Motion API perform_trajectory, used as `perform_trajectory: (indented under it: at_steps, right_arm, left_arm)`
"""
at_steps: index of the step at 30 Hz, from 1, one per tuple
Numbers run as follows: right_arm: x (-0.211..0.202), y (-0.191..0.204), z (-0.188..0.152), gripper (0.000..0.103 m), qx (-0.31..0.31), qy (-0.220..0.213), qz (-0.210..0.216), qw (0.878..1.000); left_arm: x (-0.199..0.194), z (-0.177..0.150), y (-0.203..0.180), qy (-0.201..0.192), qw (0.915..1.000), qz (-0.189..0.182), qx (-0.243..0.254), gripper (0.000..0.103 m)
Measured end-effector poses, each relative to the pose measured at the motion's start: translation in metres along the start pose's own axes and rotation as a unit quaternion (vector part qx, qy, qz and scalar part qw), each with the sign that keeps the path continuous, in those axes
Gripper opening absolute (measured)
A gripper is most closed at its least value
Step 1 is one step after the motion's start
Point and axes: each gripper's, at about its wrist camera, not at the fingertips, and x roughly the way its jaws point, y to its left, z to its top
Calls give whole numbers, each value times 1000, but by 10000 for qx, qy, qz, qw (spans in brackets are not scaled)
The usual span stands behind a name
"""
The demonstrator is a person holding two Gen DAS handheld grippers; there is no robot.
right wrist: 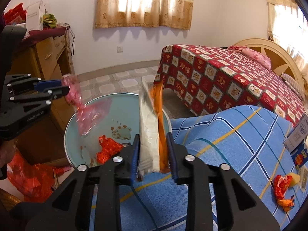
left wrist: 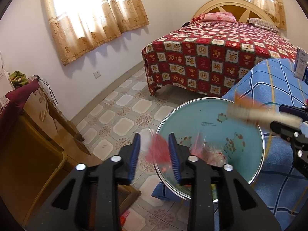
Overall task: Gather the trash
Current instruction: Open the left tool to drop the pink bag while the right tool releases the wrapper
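A bed with a red patterned cover [left wrist: 207,57] at upper right, tan curtains [left wrist: 92,17] at upper left, wooden dresser [left wrist: 38,127] at left.

Pale blue cartoon-printed basin [right wrist: 77,134], pink wrapper [right wrist: 84,113], white-and-orange packet [right wrist: 152,134], blue plaid cloth [right wrist: 231,134], red checked bedspread [right wrist: 221,77]

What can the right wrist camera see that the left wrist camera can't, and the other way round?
Only the right wrist view: a crumpled red-orange wrapper lying on the blue blanket. Only the left wrist view: the floor tiles beneath the basin's near edge. Both: the blue basin, a pink wrapper between the open jaws of the left gripper, a white-and-orange packet between those of the right gripper, and the red bed.
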Motion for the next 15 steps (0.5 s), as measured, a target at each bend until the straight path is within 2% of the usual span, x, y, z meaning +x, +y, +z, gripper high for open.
perform_trajectory:
  at_steps: [2,5,7,9,12,15]
  right_arm:
    - [1,-1,-1,40,35,14,-7,10000]
    - [0,-3,-3,48,77,24,5,10000]
    - [-1,-3,-4,53,96,1,2,10000]
    - [-4,-5,-6,57,114,-21,-26,9999]
    - [-9,-9,-12,64,168,-44,-84,9998]
    - [-15,-16,-19,66,263,-25,-178,9995]
  left_arm:
    - [-1,1,0,-39,10000,20,-7,52]
    - [-1,1,-1,-25,10000,-7,0,54]
    - [-1,0,-1,-30,10000,-4,0,62]
    - [-2,0,-3,-50,10000,30,-8,75]
    - [-1,0,-4,-37,10000,11,-10,78]
    - [-1,-2,-9,-8,10000,-18,11,82]
